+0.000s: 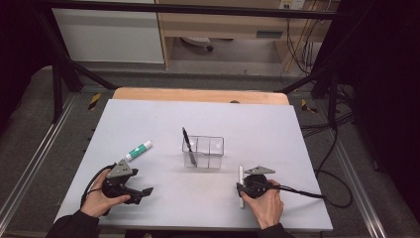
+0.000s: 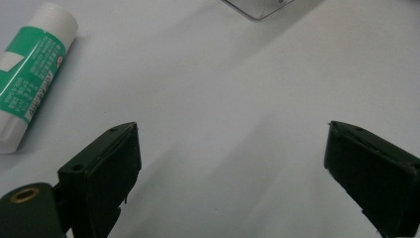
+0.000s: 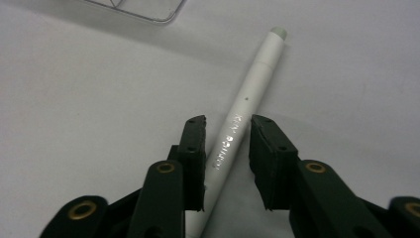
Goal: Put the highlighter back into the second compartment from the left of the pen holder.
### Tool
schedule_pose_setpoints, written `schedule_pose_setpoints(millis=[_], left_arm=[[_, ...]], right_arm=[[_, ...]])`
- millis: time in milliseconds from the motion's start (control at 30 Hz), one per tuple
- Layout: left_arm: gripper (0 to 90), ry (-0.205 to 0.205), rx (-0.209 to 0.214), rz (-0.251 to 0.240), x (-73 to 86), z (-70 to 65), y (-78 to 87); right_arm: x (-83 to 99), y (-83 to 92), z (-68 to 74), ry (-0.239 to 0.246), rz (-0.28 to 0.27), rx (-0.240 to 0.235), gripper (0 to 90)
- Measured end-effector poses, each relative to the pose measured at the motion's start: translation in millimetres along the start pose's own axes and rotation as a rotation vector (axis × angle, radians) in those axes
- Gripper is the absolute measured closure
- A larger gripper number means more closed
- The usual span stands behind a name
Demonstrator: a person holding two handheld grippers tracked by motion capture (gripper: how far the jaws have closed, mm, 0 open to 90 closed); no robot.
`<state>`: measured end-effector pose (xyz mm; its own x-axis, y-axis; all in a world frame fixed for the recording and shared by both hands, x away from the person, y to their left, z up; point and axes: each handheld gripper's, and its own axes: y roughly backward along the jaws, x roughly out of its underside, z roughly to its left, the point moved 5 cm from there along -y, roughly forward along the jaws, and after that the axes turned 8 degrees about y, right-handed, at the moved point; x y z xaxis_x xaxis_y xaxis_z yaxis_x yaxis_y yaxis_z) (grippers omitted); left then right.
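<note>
A white pen (image 3: 257, 74) lies flat on the table between the jaws of my right gripper (image 3: 228, 144); a thin gap shows beside the pads, so the gripper is open around it. In the high view this pen (image 1: 241, 173) pokes out past the right gripper (image 1: 241, 191) at the front right. My left gripper (image 1: 141, 195) rests at the front left, its jaws wide open over bare table (image 2: 233, 163). A green and white glue stick (image 1: 138, 150) lies just beyond it and appears at the upper left (image 2: 32, 74) of the left gripper view.
A clear plastic organizer (image 1: 218, 153) with compartments stands mid-table, a black pen (image 1: 188, 146) leaning in its left compartment. Its corner shows in both gripper views (image 2: 257, 7) (image 3: 138, 7). The grey mat (image 1: 257, 129) ends near the hands; a wooden strip (image 1: 198, 94) borders its far edge.
</note>
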<state>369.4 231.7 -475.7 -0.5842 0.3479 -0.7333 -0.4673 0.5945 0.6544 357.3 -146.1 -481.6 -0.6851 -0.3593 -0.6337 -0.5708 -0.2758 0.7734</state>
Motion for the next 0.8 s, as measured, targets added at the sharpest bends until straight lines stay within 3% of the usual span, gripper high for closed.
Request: schedule_pose_setpoints(millis=[267,400,500,800], left_arm=[[7.3,-0.001,-0.001,0.003,0.4,-0.3,-0.7],[7.3,-0.001,-0.001,0.001,0.2,-0.1,-0.2],[7.4,-0.002,0.0,0.0,0.0,0.1,0.3],[7.4,-0.002,-0.001,0.003,0.3,-0.4,-0.8]], right_arm=[[2.2,1.5,-1.3,-0.046,0.006,0.053,79.2],[2.6,1.5,-1.6,-0.058,0.003,0.056,79.4],[1.5,3.5,-3.8,-0.038,-0.02,0.053,79.5],[-8.0,18.2,-12.3,0.052,-0.101,-0.025,79.4]])
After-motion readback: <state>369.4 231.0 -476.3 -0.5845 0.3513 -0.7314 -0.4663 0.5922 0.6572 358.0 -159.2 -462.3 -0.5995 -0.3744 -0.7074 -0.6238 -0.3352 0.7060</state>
